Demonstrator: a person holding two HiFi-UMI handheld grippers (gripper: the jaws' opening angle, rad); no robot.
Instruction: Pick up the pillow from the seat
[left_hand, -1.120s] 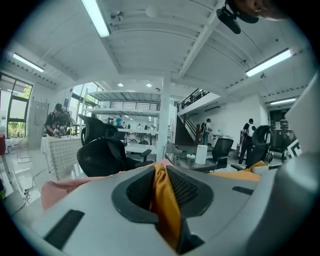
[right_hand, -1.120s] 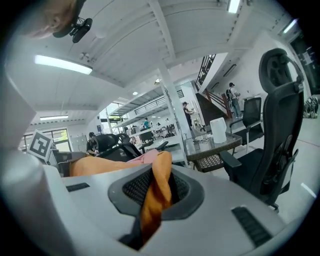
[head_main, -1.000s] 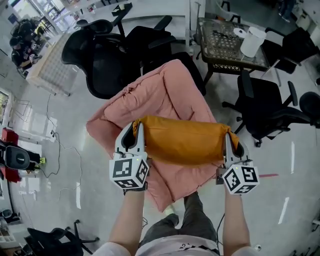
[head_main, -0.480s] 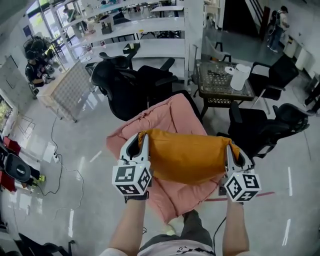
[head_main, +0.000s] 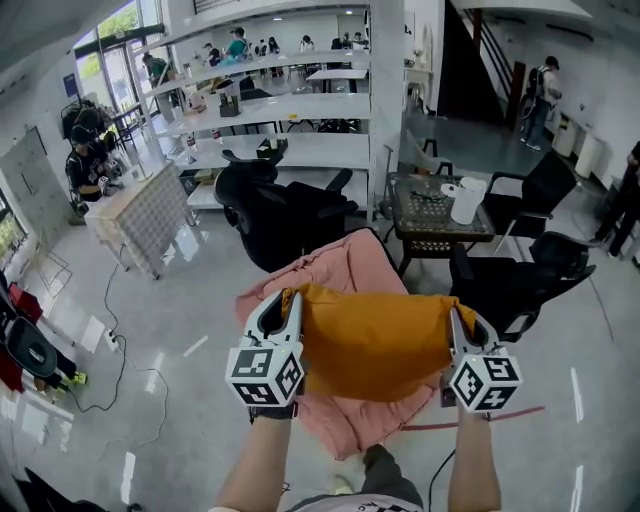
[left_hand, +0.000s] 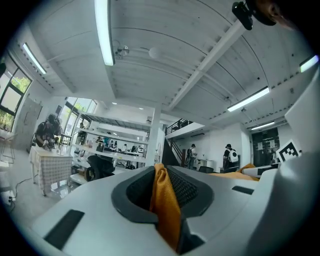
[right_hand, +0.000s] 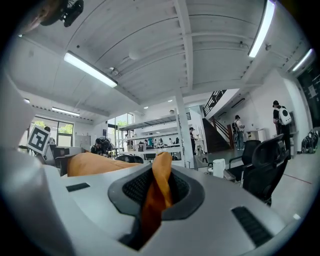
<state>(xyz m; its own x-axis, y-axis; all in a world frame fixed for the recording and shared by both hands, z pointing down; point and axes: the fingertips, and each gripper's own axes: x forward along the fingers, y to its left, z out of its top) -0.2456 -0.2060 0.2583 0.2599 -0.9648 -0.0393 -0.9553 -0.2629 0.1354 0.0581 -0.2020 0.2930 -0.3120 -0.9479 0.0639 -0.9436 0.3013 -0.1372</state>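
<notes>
I have the orange pillow stretched between both tools and hanging clear above the pink-covered seat. The left gripper is nipped nearly closed on a fold of fabric at the pillow's left end. The right gripper is pinched tighter still on a fold at the right end. The cover's near edge droops below the pillow toward my legs. To the left of the seat the shiny floor is open, crossed only by a thin cable. Behind the seat a black office chair crowds in close. To the seat's right another black chair stands just beside it. Behind the seat and to its right is a small table carrying a white jug. White shelves run farther back behind the seat. Against a second ago, the pillow sat low against the cover and now rides higher. My view has also tipped up, taking in the shelves and people at the back.
</notes>
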